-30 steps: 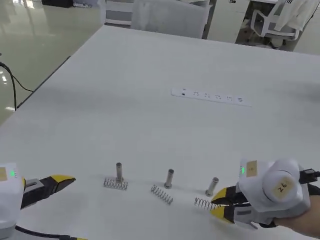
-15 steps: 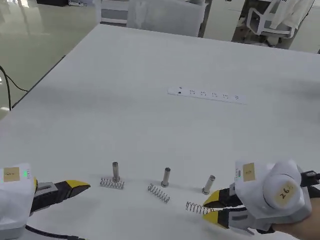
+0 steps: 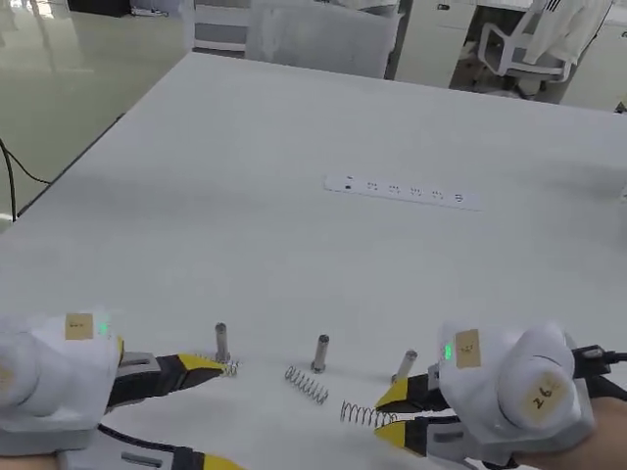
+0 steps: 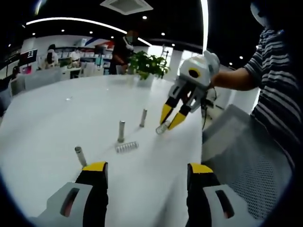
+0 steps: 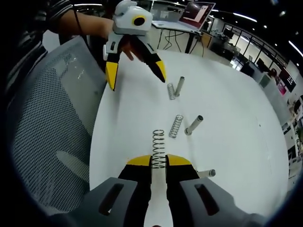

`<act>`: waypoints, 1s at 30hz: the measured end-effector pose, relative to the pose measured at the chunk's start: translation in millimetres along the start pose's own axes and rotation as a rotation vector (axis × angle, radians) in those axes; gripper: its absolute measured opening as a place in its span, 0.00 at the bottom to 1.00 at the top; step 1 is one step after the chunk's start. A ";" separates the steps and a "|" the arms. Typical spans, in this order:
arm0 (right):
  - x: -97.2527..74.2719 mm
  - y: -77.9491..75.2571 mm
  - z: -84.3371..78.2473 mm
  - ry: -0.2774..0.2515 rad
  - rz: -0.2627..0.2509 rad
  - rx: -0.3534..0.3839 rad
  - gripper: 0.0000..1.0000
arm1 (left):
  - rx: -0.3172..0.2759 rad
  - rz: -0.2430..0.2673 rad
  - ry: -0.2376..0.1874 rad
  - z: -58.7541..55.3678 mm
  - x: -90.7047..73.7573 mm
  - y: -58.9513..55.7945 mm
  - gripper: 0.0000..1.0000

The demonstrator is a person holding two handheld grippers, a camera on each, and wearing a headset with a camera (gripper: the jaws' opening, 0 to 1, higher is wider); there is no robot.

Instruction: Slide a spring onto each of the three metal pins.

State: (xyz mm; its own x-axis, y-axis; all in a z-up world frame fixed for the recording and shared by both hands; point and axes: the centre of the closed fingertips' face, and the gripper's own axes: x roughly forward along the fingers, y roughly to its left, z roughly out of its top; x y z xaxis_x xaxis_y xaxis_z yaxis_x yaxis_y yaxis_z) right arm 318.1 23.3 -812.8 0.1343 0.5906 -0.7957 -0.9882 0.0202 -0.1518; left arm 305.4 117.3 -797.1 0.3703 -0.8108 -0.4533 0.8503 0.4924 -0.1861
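White tabletop (image 3: 294,127) carried the work close to its near edge, where the right gripper (image 3: 394,414) had its jaws closed on one end of a spring (image 3: 361,414). The free end poked out ahead, likely so it could be tipped over the top of the right pin (image 3: 406,365) standing just beside. The left gripper (image 4: 147,168), jaws wide apart and empty, sat at the left pin (image 3: 220,341), a second spring (image 5: 171,91) lying at that pin's foot; a third spring (image 3: 306,383) lay loose by the middle pin (image 3: 321,352). No metal pin carried a spring yet. Bare surface ran to the far edge, broken by a power strip (image 3: 402,191), while the near edge left little room behind.
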 end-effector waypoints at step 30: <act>-5.5 12.7 20.0 -0.043 0.016 -0.040 0.08 | 0.046 -0.166 -0.106 36.5 54.9 -31.2 0.23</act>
State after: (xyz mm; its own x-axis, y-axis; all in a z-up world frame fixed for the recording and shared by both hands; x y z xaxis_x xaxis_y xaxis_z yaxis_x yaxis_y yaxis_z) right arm 303.4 36.4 -798.7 0.1140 0.6245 -0.7726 -0.9864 -0.0214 -0.1629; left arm 312.9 45.9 -784.3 0.2589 -0.9097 -0.3246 0.9183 0.3360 -0.2093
